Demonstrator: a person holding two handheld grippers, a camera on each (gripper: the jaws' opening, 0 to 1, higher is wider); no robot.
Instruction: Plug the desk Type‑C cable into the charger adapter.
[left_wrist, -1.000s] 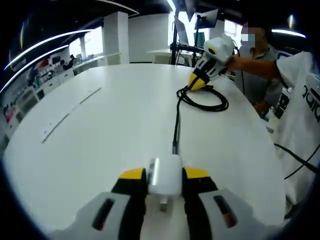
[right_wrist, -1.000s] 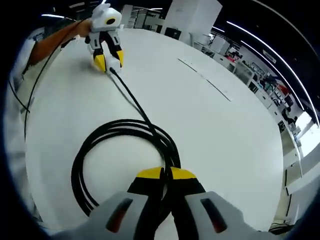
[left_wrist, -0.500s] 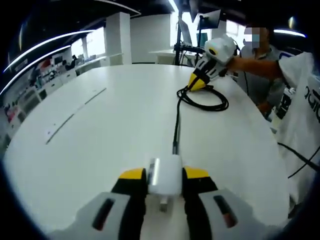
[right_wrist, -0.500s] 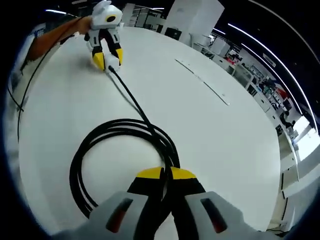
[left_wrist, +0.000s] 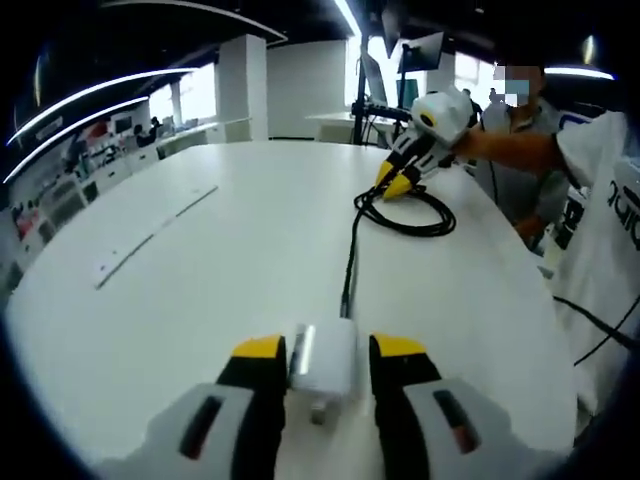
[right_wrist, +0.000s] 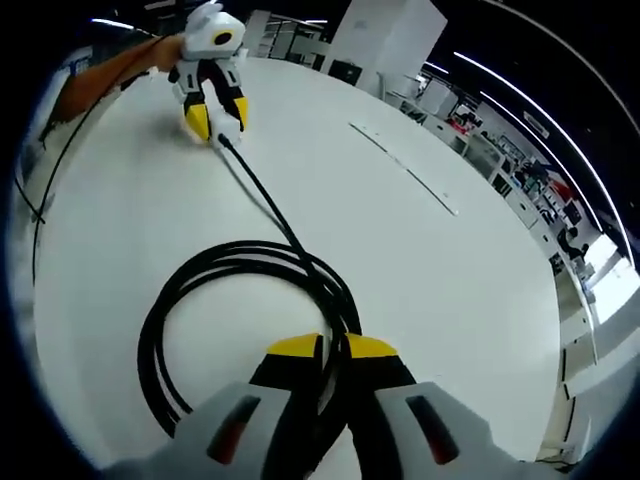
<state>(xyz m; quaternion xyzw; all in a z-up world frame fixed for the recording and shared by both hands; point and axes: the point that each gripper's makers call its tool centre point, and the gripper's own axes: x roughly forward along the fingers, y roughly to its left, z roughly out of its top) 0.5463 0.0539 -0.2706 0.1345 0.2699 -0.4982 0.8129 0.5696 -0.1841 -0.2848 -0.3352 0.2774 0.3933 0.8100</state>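
Note:
A white charger adapter (left_wrist: 325, 358) lies on the white table (left_wrist: 200, 300) between the jaws of my left gripper (left_wrist: 328, 350), which stand slightly open with a thin gap on each side. The black Type-C cable (left_wrist: 350, 250) runs from the adapter's front face to a coil (left_wrist: 412, 214) further out. My right gripper (left_wrist: 396, 182) stands at that coil with its yellow tips a little apart. In the right gripper view the coil (right_wrist: 160, 320) loops ahead of my right gripper (right_wrist: 333, 350), and the cable passes loosely between its jaws. Far off, the left gripper (right_wrist: 218, 118) stands at the cable's other end.
A person's arm (left_wrist: 510, 145) reaches in from the right behind the right gripper. A thin grey strip (left_wrist: 150, 235) lies on the table to the left. Another black cable (left_wrist: 595, 322) hangs past the table's right edge. Desks and screens stand beyond the table.
Both grippers' jaws have parted a little: gaps now show beside the adapter and around the cable. The right gripper's two tips now look separate in the left gripper view.

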